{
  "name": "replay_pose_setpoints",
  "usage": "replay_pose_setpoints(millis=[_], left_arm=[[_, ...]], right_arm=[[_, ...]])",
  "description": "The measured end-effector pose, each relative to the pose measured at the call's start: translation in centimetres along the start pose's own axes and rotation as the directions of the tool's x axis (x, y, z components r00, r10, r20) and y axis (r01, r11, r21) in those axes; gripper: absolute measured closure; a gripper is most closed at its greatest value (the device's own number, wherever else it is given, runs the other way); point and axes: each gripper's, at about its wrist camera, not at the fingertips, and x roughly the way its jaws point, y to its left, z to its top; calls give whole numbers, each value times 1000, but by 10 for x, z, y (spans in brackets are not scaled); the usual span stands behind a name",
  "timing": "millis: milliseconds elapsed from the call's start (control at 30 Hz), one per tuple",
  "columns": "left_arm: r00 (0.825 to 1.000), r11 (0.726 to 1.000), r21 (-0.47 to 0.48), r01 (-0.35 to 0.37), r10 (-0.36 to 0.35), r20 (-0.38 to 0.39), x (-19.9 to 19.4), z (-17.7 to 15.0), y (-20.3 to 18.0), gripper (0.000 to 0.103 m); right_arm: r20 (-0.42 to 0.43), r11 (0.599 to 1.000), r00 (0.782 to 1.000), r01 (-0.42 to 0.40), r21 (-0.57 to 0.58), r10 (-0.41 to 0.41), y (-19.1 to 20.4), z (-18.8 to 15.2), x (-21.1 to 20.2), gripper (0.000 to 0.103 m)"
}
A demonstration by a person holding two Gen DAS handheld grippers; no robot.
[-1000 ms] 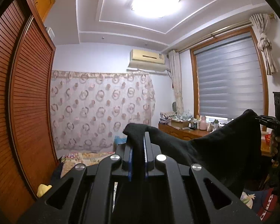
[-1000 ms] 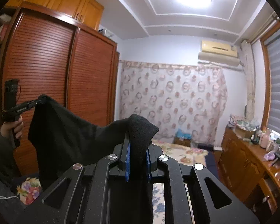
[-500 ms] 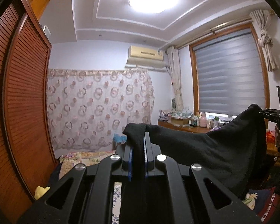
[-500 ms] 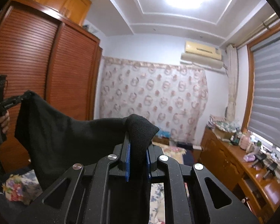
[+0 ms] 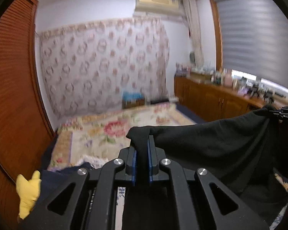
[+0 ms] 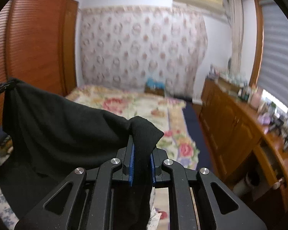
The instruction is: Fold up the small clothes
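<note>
Two corners of one black garment were clamped, one in each of my grippers. My left gripper had its jaws pressed narrow on the cloth; my right gripper gripped the opposite corner the same way. Between them the garment hung stretched in the air above the floral bed, sagging in the middle. A wooden wardrobe stood left of the bed, a long cabinet to its right, blurred.
</note>
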Motion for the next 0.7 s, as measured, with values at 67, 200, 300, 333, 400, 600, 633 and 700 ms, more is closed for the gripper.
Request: replay_pose_setpoints(millis=[67, 200, 300, 333, 400, 600, 633, 700], left_arm=[[999, 1000, 8, -15, 16, -50, 31, -5, -5, 97], [991, 999, 4, -41, 42, -129, 76, -16, -8, 97], [986, 999, 2, -46, 46, -157, 89, -22, -10, 97], [984, 999, 0, -39, 39, -176, 93, -26, -11, 97], [978, 1000, -6, -22, 20, -206, 101, -29, -11, 96], [965, 1000, 0, -14, 14, -261, 105, -36, -10, 75], [966, 1000, 2, -13, 14, -257, 100, -35, -10, 71], [966, 1000, 3, -11, 11, -257, 91, -39, -10, 68]], right_arm=[[-55, 1000, 998, -3, 19, 4, -9, -8, 41, 93], [-114, 999, 993, -11, 42, 16, -21, -17, 89, 93], [-135, 998, 991, -16, 58, 24, -28, -21, 111, 92], [-144, 998, 989, -19, 59, 28, -30, -23, 118, 92], [-155, 998, 987, -26, 59, 35, -27, -24, 128, 92], [-181, 998, 983, -14, 59, 24, -21, -29, 150, 79], [-180, 998, 983, -13, 61, 24, -22, -30, 151, 71], [-183, 998, 983, -5, 64, 17, -22, -31, 150, 60]])
